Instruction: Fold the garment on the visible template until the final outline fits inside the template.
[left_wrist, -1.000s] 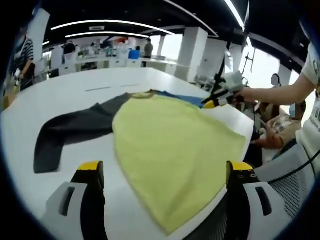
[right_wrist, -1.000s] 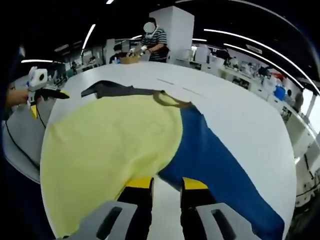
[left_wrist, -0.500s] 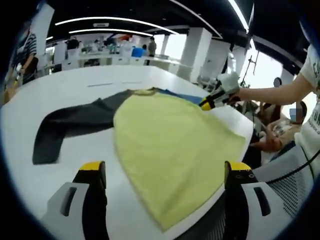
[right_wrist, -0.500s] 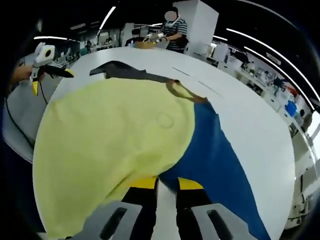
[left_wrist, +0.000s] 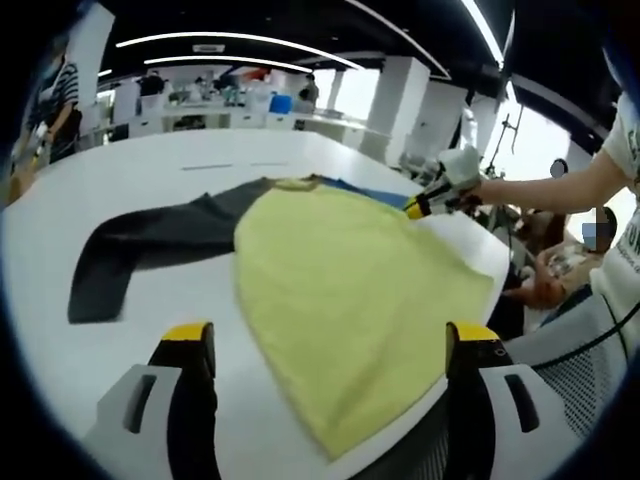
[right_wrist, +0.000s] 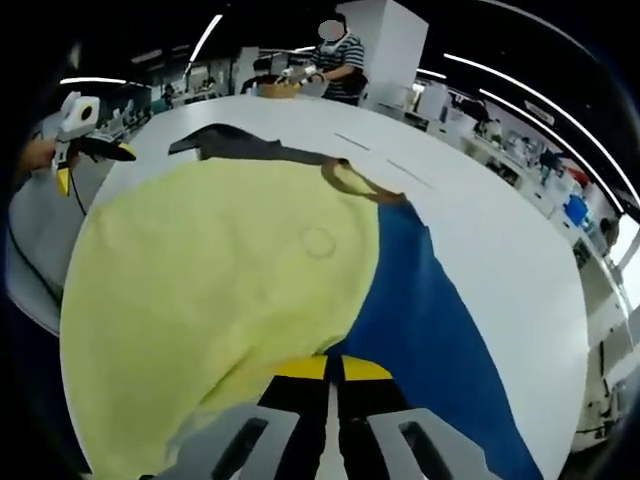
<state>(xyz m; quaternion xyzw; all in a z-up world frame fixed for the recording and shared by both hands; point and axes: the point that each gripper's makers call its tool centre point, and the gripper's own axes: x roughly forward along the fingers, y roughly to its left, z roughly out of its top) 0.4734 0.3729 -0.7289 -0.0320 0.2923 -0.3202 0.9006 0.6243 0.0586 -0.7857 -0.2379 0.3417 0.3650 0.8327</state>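
I see a large white table (left_wrist: 150, 180) with a rounded edge occupying the near field; it also appears in the right gripper view (right_wrist: 500, 250). Short dark marks (left_wrist: 205, 167) lie on its far surface. A white square column (left_wrist: 432, 110) stands beyond the table. Long light strips (left_wrist: 240, 40) run across the dark ceiling. A person in a striped shirt (right_wrist: 338, 65) stands at the table's far end. A mesh office chair (left_wrist: 590, 350) sits beside the near edge.
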